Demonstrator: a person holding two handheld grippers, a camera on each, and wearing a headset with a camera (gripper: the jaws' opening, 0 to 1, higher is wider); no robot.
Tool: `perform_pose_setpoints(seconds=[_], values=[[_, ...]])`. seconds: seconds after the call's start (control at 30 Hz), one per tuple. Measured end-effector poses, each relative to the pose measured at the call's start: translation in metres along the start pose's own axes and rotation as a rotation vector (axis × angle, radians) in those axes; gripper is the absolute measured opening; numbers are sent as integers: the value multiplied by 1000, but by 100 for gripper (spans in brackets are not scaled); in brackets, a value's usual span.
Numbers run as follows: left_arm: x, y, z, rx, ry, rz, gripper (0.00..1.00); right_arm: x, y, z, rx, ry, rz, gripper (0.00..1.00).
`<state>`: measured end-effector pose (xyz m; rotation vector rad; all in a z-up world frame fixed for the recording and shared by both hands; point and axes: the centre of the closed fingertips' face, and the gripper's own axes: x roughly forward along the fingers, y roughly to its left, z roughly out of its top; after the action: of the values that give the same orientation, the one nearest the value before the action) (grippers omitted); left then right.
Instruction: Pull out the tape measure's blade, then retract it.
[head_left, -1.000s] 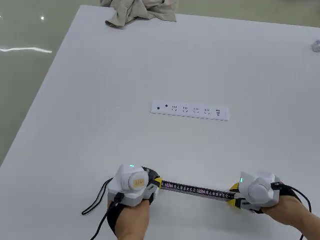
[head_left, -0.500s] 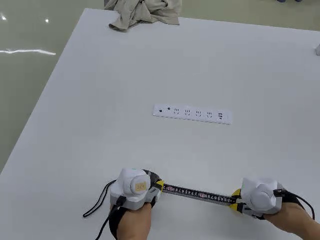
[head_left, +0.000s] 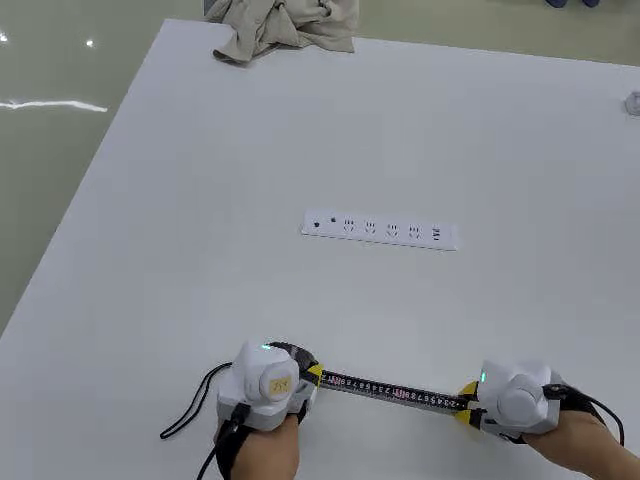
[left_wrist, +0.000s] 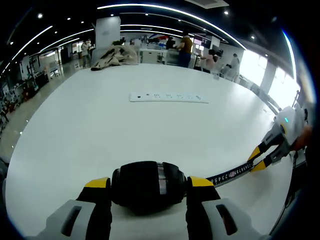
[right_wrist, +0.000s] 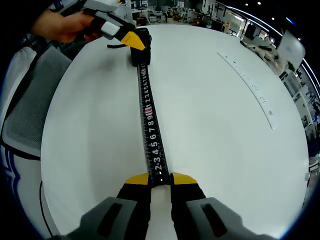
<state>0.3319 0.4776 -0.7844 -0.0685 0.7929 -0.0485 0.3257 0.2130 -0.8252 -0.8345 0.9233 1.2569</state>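
Left claw (left_wrist: 148, 182) was clenched on the black tape measure case (left_wrist: 148, 192), which sat between its jaws on the table (left_wrist: 95, 120). Right claw (right_wrist: 160, 178) was clamped on the blade (right_wrist: 148, 115) at its tip. The blade ran straight from there to the case, low over the table. Judged: blade partly drawn, pull-out in hand. The right claw should draw away in line with the blade, level and untwisted, while the left claw pins the case. A slipped tip would snap back.
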Motion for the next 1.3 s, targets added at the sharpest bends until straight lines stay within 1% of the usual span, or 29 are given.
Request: perform_pose_setpoints(seconds=[0.17,0.77,0.93,1.13,1.3], values=[[0,0,0,3,-1,-3,56,1,-2,4,-27,-7,-23,14],[1,1,0,-5,7,-3,56,4,-5,14,-98,-23,-55,13],[1,0,-1,-8,7,2,56,6,-6,19,-111,-35,-66,13],[1,0,-1,-10,10,0,56,11,-5,30,-129,-49,-69,13],[1,1,-1,-13,12,1,56,12,-5,33,-134,-53,-69,13]])
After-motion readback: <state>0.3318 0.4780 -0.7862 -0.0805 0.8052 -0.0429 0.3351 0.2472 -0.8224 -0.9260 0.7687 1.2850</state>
